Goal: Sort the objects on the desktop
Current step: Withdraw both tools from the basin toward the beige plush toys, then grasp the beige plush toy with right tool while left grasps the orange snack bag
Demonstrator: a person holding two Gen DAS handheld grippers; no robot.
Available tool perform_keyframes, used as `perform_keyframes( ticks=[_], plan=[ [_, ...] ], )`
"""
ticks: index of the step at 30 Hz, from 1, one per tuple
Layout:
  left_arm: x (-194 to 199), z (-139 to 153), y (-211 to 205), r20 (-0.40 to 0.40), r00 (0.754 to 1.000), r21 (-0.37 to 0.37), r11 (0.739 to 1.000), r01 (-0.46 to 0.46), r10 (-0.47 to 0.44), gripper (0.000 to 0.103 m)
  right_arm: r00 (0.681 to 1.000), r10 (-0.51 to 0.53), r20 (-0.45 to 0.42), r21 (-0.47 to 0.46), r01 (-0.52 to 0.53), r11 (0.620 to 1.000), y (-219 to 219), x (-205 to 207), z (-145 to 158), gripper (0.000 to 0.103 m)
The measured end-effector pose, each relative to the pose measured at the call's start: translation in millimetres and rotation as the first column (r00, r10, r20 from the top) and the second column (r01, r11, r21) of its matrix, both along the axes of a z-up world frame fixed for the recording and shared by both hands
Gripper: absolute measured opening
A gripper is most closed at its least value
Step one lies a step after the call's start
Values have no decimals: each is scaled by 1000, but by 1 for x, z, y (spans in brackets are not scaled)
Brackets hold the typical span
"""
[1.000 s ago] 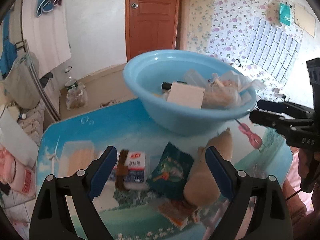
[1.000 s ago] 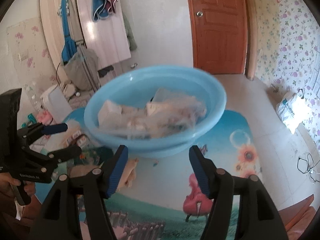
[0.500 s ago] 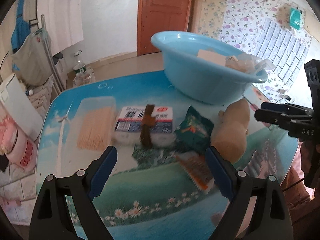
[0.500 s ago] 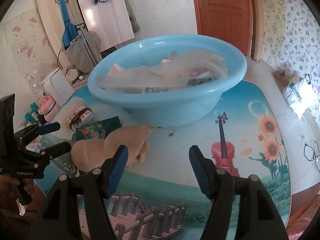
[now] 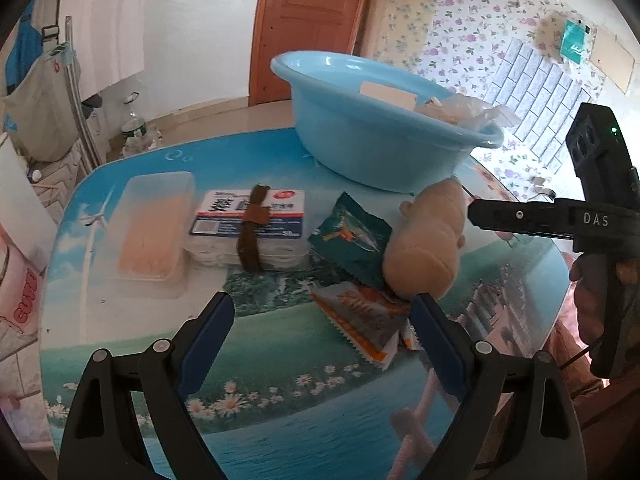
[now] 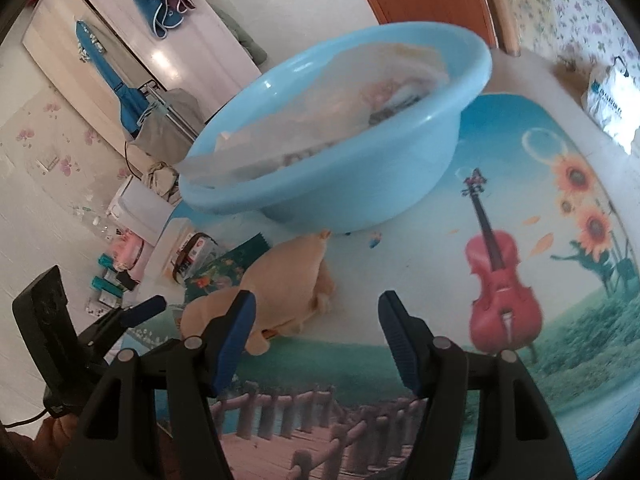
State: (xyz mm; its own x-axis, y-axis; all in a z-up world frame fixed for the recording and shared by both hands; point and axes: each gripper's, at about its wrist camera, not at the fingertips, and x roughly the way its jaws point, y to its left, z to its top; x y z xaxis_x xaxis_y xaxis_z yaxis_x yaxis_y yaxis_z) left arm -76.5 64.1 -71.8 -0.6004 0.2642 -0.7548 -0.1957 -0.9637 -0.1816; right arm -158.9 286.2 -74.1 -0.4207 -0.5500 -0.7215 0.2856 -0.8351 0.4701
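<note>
A: Where do your grippers stand?

B: Your left gripper (image 5: 322,330) hangs over the near edge of the table (image 5: 120,360), jaws spread wide with nothing between them. The orange packet (image 5: 362,318) lies just ahead of its right finger. Your right gripper (image 6: 316,328) also has its jaws apart and empty, hovering by the plush toy (image 6: 280,284).

A: Why is everything laid out like that?

B: The basin (image 5: 380,140) sits toward the far edge, already holding a white box and crumpled plastic, so it looks like the place things get sorted into. What is left lies in a row between the basin and the near edge: a clear box (image 5: 154,224) nearest the left edge, then the tissue pack (image 5: 250,232) with a brown strip across it, the green packet (image 5: 352,236) and the plush toy (image 5: 428,240), which touches both packets. Your jaws are probably held wide so either one can drop over an item.

A: What has changed from a second ago?

B: Both grippers have come down, so the basin now shows more from the side and less of its inside. The right wrist has rolled, tilting its view. Your left gripper has backed toward the near edge, bringing the clear box and orange packet fully into view. Neither gripper's jaws have changed.
</note>
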Motion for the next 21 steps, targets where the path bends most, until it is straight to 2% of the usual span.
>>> perform_keyframes(
  ticks=[6, 7, 8, 9, 12, 21],
  plan=[
    [-3, -8, 18, 25, 998, -15, 998, 63, -63, 90, 998, 24, 55, -21, -23, 1000, -11, 0, -7, 68],
    [-4, -8, 20, 24, 997, -11, 997, 78, -78, 85, 998, 30, 62, -22, -29, 999, -12, 0, -9, 68],
    [-3, -7, 21, 23, 996, -5, 996, 88, -88, 68, 997, 34, 66, -22, -32, 999, -14, 0, -10, 68],
    [-3, -7, 21, 25, 995, 2, 995, 96, -96, 60, 997, 36, 70, -26, -35, 999, -16, 0, -10, 68],
    [-3, -7, 19, 27, 994, 26, 994, 109, -110, 49, 996, 42, 78, -62, -38, 997, -18, -1, -9, 68],
    [8, 0, 10, 9, 995, 15, 995, 96, -96, 47, 990, 46, 137, -135, -27, 990, -29, -10, -19, 71]
  ],
)
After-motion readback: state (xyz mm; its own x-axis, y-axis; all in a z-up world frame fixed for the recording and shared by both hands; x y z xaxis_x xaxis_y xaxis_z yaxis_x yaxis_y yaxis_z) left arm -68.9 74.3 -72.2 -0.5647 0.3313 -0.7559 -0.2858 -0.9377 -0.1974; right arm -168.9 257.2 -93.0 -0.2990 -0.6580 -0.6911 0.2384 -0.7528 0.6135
